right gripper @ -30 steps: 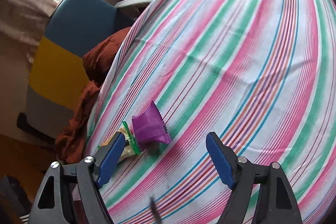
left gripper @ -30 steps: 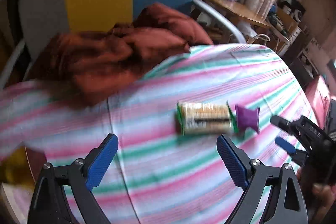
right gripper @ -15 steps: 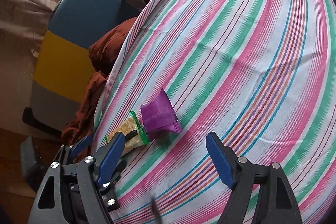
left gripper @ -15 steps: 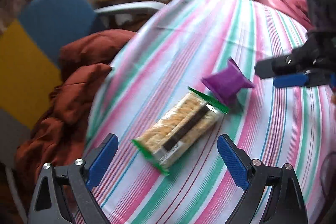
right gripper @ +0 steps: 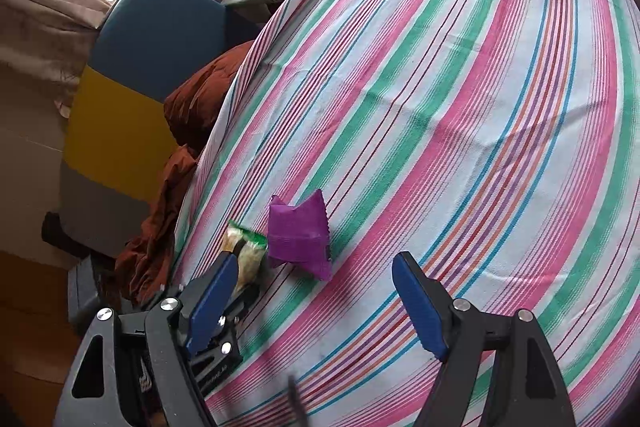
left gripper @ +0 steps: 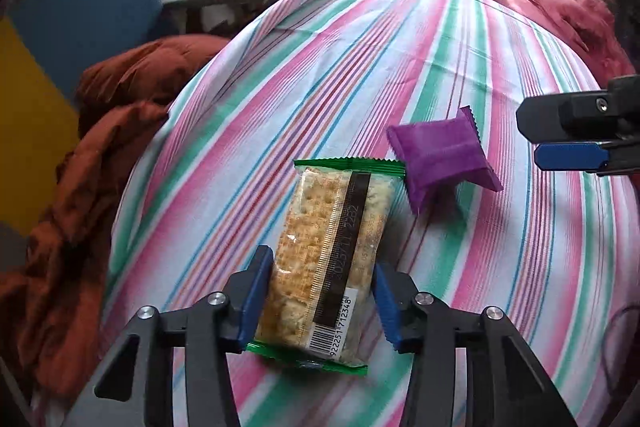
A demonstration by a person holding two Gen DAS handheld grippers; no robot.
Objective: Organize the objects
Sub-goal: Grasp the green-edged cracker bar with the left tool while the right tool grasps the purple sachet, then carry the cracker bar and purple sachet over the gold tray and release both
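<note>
My left hand-held gripper point(left gripper: 322, 291), spread wide a moment ago, is closing onto the cracker packet point(left gripper: 328, 259) lying on the striped surface point(left gripper: 500, 287) beside the purple pouch point(left gripper: 440, 151); the lift is looking ready, my right hand-held gripper point(right gripper: 320, 303) hanging spread and empty.

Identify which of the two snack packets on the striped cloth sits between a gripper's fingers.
The clear, green-ended cracker packet, clamped by the left gripper. The purple packet lies beside it, untouched; the right gripper is open.
</note>
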